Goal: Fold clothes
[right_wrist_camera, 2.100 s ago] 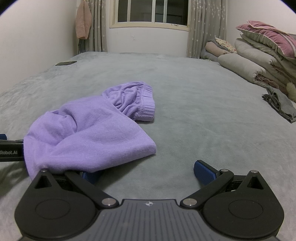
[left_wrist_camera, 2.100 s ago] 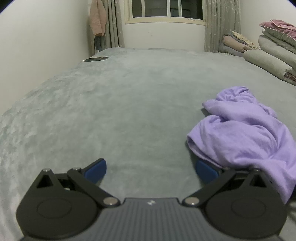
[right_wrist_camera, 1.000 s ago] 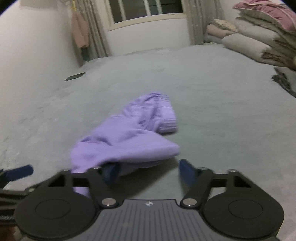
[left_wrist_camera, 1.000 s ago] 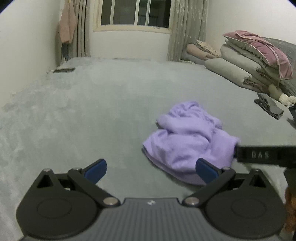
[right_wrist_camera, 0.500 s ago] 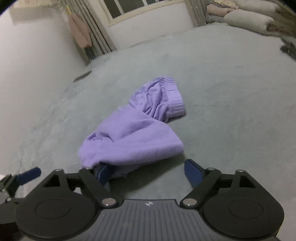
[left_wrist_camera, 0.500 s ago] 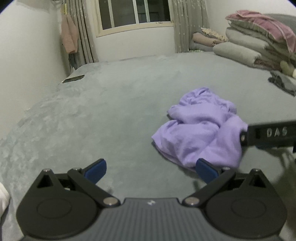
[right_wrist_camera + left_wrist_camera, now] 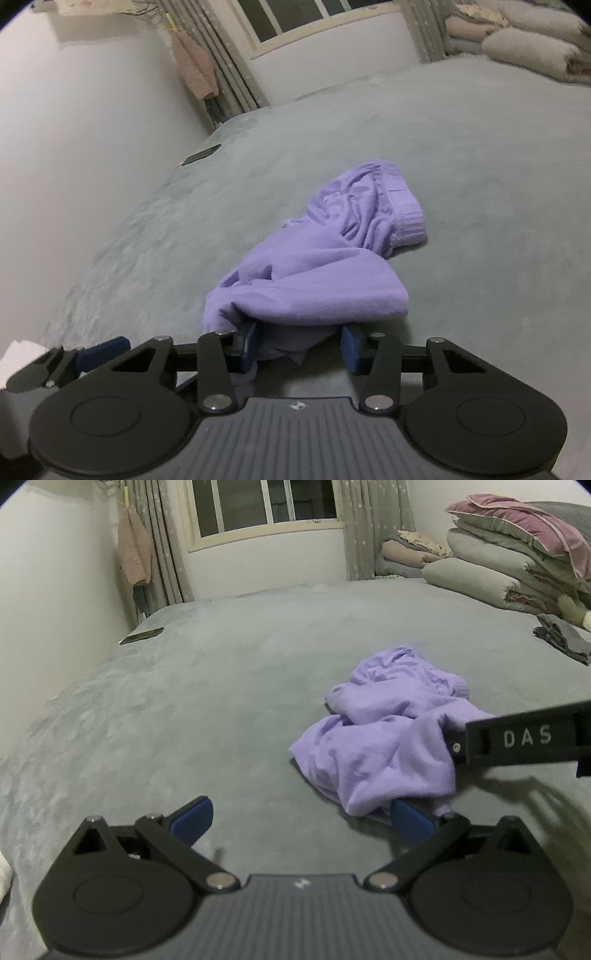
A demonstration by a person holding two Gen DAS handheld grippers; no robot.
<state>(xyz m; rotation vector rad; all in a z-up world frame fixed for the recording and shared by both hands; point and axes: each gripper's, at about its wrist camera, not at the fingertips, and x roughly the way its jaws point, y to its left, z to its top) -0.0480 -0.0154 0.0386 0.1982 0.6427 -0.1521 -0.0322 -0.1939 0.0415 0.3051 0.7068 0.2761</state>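
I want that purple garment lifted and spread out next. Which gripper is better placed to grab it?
Right gripper: its jaws are closing with the purple garment's near edge between them. Left gripper stands open, only one finger under the hem.

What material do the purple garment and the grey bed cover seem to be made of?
Purple garment: probably a soft knit such as cotton jersey, matte; it drapes in loose creases and has a ribbed, gathered band at its far end. Grey bed cover: apparently a short-pile plush or fleece, with a faint sheen; lighter and darker patches show where the nap lies differently. The exact fibre cannot be told.

Right tongs [image 7: 300, 345] closing around purple garment [image 7: 317, 273].
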